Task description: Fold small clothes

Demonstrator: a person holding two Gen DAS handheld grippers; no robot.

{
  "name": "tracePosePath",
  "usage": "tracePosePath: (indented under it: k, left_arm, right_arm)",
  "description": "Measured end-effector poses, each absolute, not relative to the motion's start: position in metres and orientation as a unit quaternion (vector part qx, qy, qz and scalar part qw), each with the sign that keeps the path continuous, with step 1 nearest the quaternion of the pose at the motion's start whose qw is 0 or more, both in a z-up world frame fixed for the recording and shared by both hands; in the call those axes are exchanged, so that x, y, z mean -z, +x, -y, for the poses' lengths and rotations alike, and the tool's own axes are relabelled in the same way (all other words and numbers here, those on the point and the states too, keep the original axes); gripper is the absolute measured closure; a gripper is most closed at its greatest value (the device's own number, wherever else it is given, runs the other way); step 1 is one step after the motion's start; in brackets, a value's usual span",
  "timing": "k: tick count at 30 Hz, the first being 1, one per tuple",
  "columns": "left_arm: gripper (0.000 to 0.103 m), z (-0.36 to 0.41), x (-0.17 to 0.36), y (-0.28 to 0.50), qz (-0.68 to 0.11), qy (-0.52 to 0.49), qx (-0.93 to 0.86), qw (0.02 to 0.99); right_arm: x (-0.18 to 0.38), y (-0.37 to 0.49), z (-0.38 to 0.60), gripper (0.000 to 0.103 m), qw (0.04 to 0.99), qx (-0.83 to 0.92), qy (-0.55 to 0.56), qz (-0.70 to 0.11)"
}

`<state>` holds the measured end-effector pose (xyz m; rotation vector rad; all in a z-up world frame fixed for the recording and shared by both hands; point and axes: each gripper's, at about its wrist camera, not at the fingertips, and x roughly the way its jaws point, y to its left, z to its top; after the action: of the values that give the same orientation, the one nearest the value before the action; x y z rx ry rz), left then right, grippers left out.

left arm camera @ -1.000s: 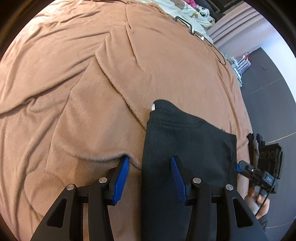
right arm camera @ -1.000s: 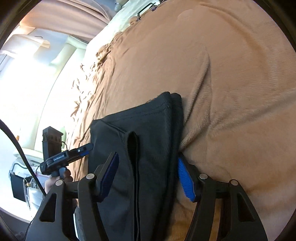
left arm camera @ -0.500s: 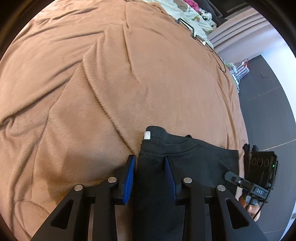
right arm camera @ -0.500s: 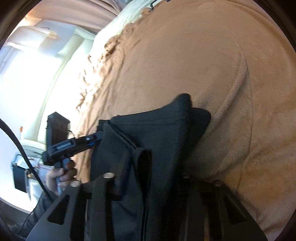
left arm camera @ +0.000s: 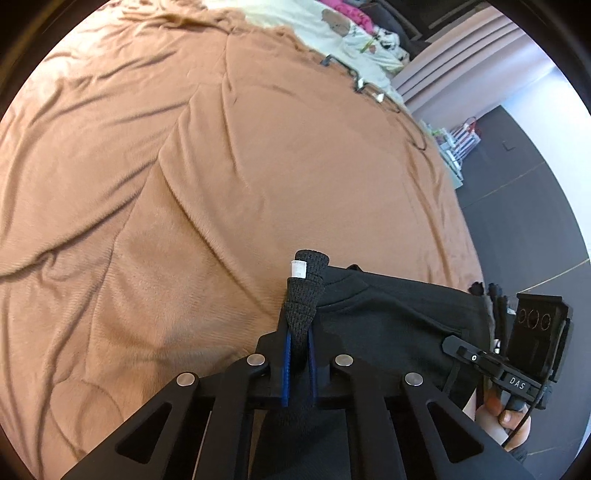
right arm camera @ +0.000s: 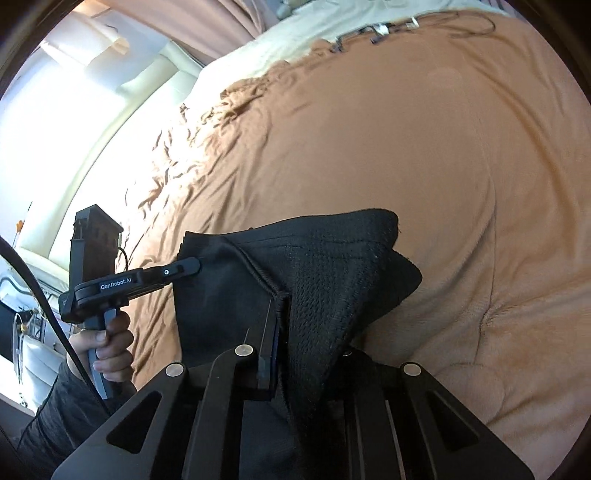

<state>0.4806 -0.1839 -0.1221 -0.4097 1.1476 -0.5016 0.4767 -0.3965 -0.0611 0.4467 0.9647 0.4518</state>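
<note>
A small black knit garment (left arm camera: 391, 317) is held up over the brown blanket (left arm camera: 221, 166). My left gripper (left arm camera: 298, 339) is shut on one bunched corner of it, where a white tag (left arm camera: 297, 268) sticks up. In the right wrist view the same black garment (right arm camera: 332, 280) drapes over my right gripper (right arm camera: 291, 332), which is shut on its other edge; the right-hand finger is hidden under the cloth. Each view shows the other gripper: the right gripper (left arm camera: 491, 360) held by a hand, and the left gripper (right arm camera: 147, 278) at the garment's far corner.
The brown blanket (right arm camera: 424, 147) covers the bed and is creased all over. Patterned white clothes (left arm camera: 354, 33) and a cable with hangers (left arm camera: 354, 79) lie at the far end. A dark floor (left arm camera: 524, 229) runs along the bed's right side. A bright window (right arm camera: 55, 110) is at the left.
Both grippers went from open around the garment's edges to shut on them. The garment has been lifted off the blanket and hangs between the two grippers.
</note>
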Motion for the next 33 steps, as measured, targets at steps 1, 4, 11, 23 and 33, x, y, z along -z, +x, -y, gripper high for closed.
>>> tracePosePath:
  k: [1,4,11,23,33]
  left_arm:
    - [0.095,0.183,0.117,0.477,-0.529,-0.191,0.235,0.793]
    - [0.096,0.178,0.101,0.467,-0.516,-0.195,0.241,0.799]
    - [0.096,0.162,0.06,0.44,-0.483,-0.206,0.253,0.812]
    - [0.096,0.141,-0.025,0.385,-0.414,-0.213,0.269,0.843]
    - [0.097,0.105,-0.089,0.325,-0.349,-0.221,0.275,0.868]
  right_arm:
    - [0.057,0.473,0.393,0.094,0.841,-0.213,0.207,-0.452]
    - [0.043,0.46,0.384,0.094,0.849,-0.213,0.2,-0.44]
    - [0.004,0.42,0.374,0.095,0.868,-0.214,0.18,-0.41]
    - [-0.071,0.325,0.359,0.095,0.902,-0.223,0.139,-0.343]
    - [-0.123,0.238,0.332,0.095,0.923,-0.236,0.099,-0.287]
